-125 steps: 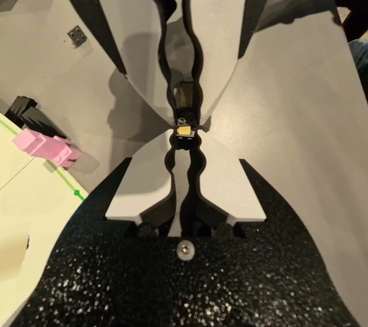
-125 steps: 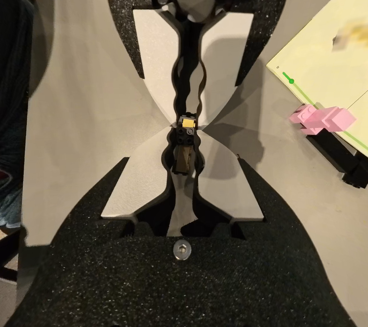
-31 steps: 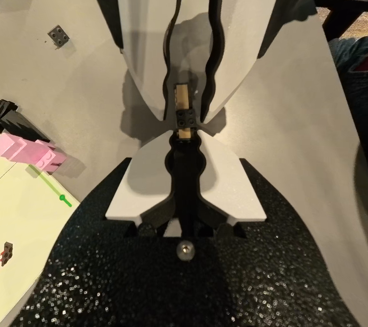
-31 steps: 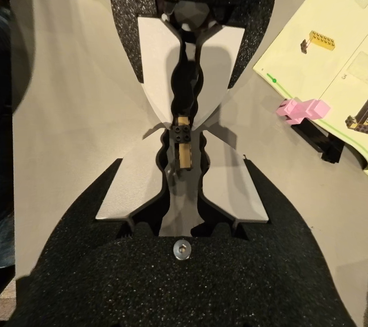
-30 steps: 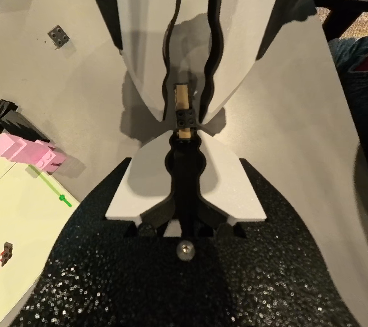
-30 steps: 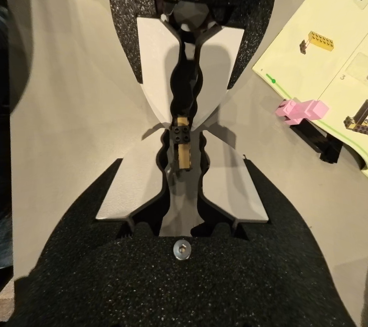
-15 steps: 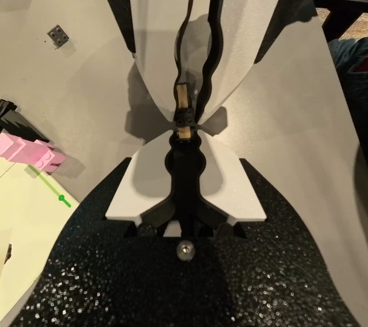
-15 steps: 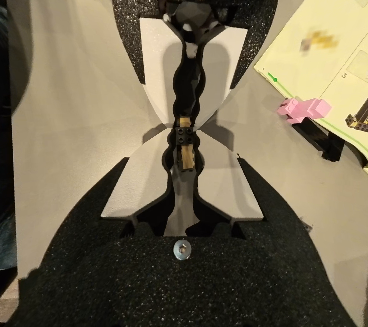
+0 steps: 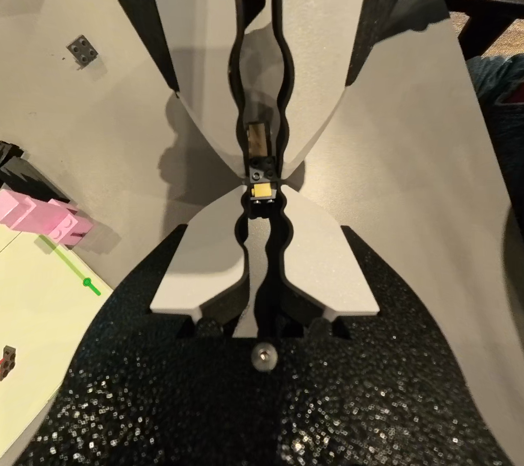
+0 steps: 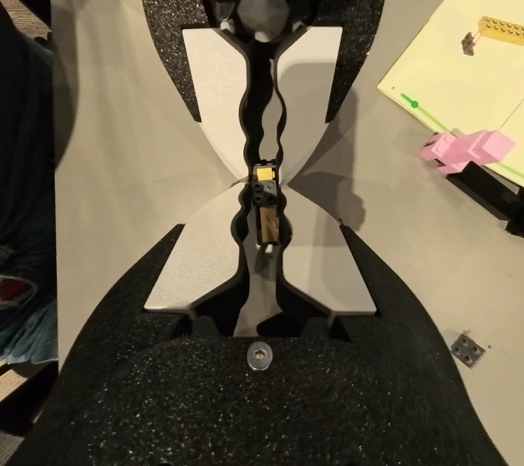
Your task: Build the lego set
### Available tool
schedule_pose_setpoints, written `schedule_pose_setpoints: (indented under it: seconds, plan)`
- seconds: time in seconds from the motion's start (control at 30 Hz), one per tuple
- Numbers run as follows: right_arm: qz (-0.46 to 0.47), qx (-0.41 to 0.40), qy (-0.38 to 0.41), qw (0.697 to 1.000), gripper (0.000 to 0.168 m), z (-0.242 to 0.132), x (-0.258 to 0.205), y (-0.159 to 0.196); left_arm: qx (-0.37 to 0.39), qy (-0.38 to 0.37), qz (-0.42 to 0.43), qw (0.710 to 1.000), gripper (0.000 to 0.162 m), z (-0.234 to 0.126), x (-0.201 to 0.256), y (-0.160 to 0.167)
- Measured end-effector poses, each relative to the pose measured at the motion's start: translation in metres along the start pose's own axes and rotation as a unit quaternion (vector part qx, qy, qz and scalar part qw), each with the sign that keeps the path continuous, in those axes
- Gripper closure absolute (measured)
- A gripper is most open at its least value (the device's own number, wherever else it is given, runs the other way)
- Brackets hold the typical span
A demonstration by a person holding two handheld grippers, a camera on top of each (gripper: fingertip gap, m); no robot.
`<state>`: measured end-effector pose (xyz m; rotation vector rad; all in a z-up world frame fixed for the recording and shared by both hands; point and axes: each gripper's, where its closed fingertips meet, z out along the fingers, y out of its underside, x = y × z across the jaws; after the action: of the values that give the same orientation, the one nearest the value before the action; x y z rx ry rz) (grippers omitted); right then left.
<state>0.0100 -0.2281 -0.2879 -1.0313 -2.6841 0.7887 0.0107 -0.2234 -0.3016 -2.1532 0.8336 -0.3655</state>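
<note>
Compare with one second ago: right gripper [image 10: 263,187] jaws drawn in from a wider gap to a narrow one, and a bright yellow square end face [image 9: 261,190] newly exposed on the held part, where only a tan end showed before. Locate the task part, a small brick assembly [image 9: 258,140] of one tan oblong brick capped by a black four-stud square brick [image 9: 262,170], raised above the grey matte tabletop [image 9: 397,197] at the meeting point of both tools. Read the left gripper [image 9: 261,197] as closed to a narrow gap, clamping the yellow-faced end of the assembly, with two small pale studs just beneath that face. Read the right gripper as narrow, white fingers [image 10: 209,239] close against the black square brick, tan brick lying back along the gap between them toward the tool body; treat exact contact along the tan brick as not determinable. Note both tools tip to tip, nearly touching on either side of the assembly. Find a loose grey four-stud square plate [image 9: 82,52] flat on the tabletop, well apart from the tools. Find a pink brick build [image 9: 45,218] perched on a black brick structure [image 9: 25,180], at the edge of a pale yellow-green instruction sheet [image 9: 34,296].
</note>
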Motion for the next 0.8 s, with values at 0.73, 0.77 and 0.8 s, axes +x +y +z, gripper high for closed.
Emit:
schedule_pose_setpoints:
  seconds: [0.73,0.77,0.8]
  plan:
    - [-0.016,-0.019,-0.028,0.999,0.153,-0.0006,-0.0002,0.0019,0.0,0.002,0.0,1.0,0.145,0.0003,0.0006,-0.0004]
    - [-0.019,-0.019,-0.029,0.999,0.153,-0.0007,-0.0002,0.0019,0.0,0.002,0.0,1.0,0.145,0.0003,0.0008,-0.0006]
    - [-0.023,-0.018,-0.029,0.999,0.153,-0.0006,-0.0002,0.0019,0.001,0.002,0.001,1.0,0.145,0.0003,0.0008,-0.0007]
